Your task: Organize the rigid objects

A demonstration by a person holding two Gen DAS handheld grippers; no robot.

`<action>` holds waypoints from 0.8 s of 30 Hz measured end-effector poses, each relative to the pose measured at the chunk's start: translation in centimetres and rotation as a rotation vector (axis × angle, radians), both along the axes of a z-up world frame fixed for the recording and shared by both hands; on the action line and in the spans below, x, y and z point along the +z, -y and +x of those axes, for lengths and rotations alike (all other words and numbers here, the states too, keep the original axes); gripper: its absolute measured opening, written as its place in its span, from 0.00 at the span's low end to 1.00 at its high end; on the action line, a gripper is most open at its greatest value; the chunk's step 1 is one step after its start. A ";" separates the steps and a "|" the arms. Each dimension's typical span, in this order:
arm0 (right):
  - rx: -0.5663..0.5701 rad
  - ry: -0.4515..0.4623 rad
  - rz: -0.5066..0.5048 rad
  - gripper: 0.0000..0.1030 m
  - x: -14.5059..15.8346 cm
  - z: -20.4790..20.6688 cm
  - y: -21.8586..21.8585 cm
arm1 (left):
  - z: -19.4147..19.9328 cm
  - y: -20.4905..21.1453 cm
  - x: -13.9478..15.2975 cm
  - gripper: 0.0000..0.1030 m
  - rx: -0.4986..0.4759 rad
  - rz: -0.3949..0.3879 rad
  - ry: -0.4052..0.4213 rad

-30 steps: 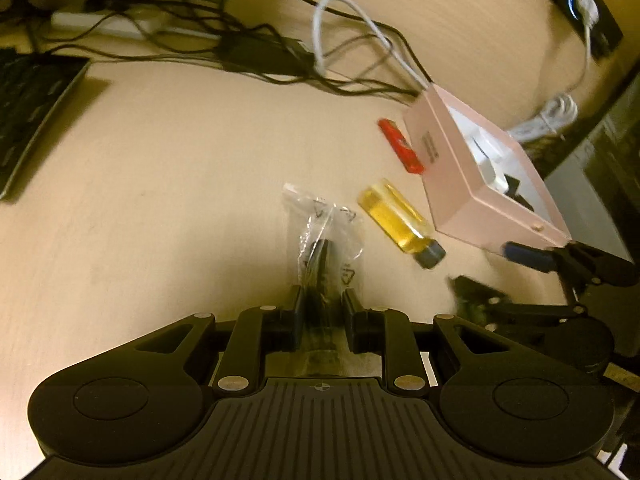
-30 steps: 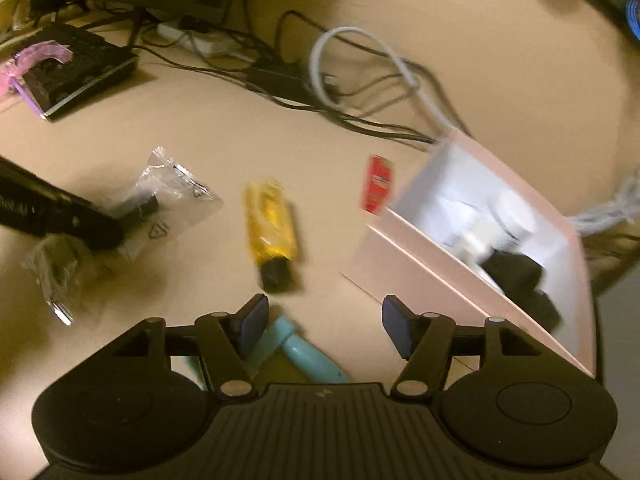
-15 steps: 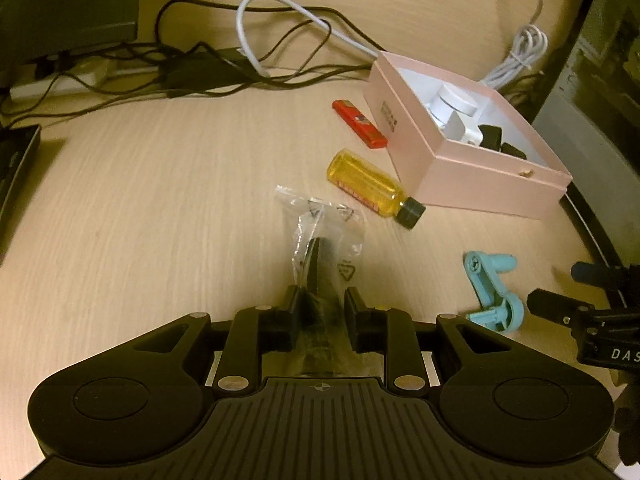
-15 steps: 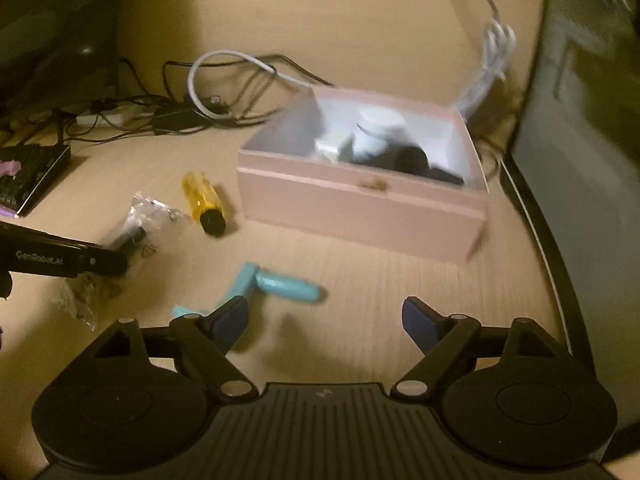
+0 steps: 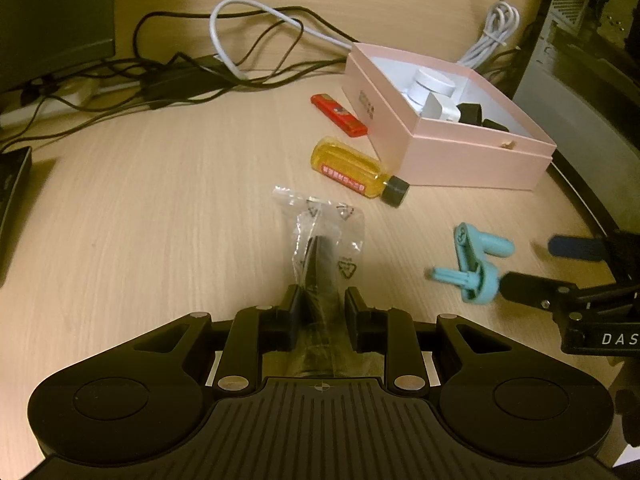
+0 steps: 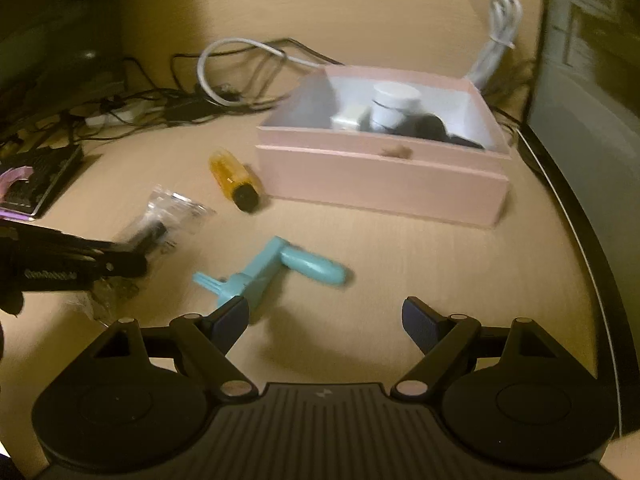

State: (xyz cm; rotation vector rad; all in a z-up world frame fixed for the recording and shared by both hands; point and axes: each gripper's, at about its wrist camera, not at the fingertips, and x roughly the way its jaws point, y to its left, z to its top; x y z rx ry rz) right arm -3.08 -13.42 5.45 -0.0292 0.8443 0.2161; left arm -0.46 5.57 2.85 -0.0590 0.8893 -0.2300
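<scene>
On right claw [image 5: 536,268], "DAS", yellow bottle [image 5: 352,170] label print likely illegible

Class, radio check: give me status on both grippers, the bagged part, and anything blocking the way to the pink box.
Left gripper shut on bagged part. Right gripper open, empty, jaws just widened. Yellow bottle lies between bag and pink box; blue crank loose on desk.

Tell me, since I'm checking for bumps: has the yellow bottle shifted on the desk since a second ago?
No. The yellow bottle lies in the same spot beside the pink box, near the red lighter; only the camera turned.
</scene>
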 end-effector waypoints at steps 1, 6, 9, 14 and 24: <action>0.018 0.014 0.000 0.82 0.2 0.0 -0.4 | 0.0 0.0 0.0 0.26 0.000 -0.002 0.001; 0.135 0.045 0.010 0.82 0.7 0.6 -2.3 | -0.1 -0.2 -0.1 0.26 0.000 -0.015 0.004; 0.214 0.072 -0.029 0.83 0.4 1.0 -3.4 | -0.1 -0.3 -0.1 0.26 -0.001 -0.014 0.004; 0.264 0.049 -0.073 0.83 -1.3 3.1 -3.5 | 0.0 -0.2 0.0 0.26 -0.003 -0.010 -0.002; 0.297 0.014 -0.023 0.64 -1.2 3.0 -4.0 | -0.2 -0.1 -0.1 0.26 -0.005 0.001 0.014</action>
